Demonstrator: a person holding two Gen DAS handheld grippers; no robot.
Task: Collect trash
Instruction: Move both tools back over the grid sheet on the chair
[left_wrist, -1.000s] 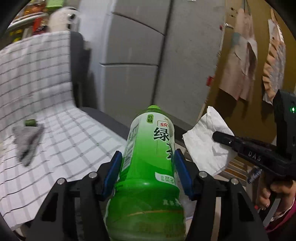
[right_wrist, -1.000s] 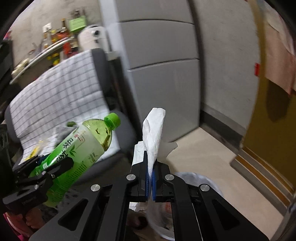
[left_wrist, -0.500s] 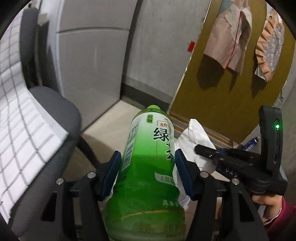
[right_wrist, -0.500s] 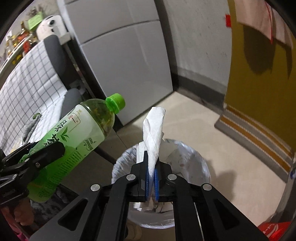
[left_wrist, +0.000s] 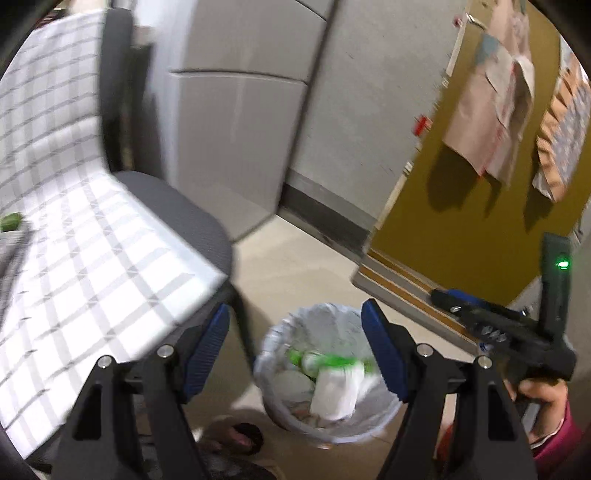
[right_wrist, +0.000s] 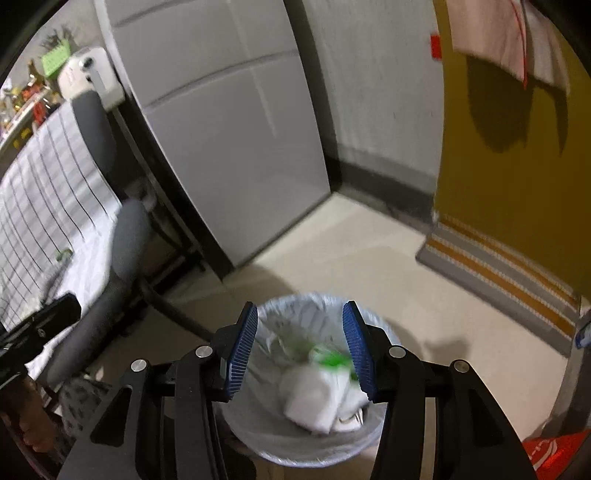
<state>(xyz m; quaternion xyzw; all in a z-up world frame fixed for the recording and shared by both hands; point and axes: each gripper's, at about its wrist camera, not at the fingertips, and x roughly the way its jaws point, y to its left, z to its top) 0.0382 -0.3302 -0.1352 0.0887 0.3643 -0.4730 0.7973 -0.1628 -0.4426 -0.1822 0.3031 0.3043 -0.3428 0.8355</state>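
Note:
A white-lined trash bin (left_wrist: 273, 343) (right_wrist: 280, 310) stands on the floor below both grippers. Inside it lie the green tea bottle (left_wrist: 332, 360) (right_wrist: 330, 358), blurred, and the white tissue (left_wrist: 336, 395) (right_wrist: 314, 395). My left gripper (left_wrist: 295, 349) hovers above the bin with its jaws opening and nothing between the blue pads. My right gripper (right_wrist: 300, 349) is also over the bin, jaws opening, with nothing held. In the left wrist view the right gripper (left_wrist: 443, 297) shows at the right, held by a hand (left_wrist: 543, 402).
A grey chair (left_wrist: 177, 210) (right_wrist: 129, 236) draped with a white checked cloth (left_wrist: 74, 229) stands left of the bin. Grey cabinet doors (right_wrist: 229, 122) and a yellow wall (left_wrist: 461, 206) lie behind. A striped mat (right_wrist: 498, 269) covers the floor at the right.
Both grippers opened over the bin. The green bottle left my left gripper and the tissue left my right gripper; both now lie in the bin.

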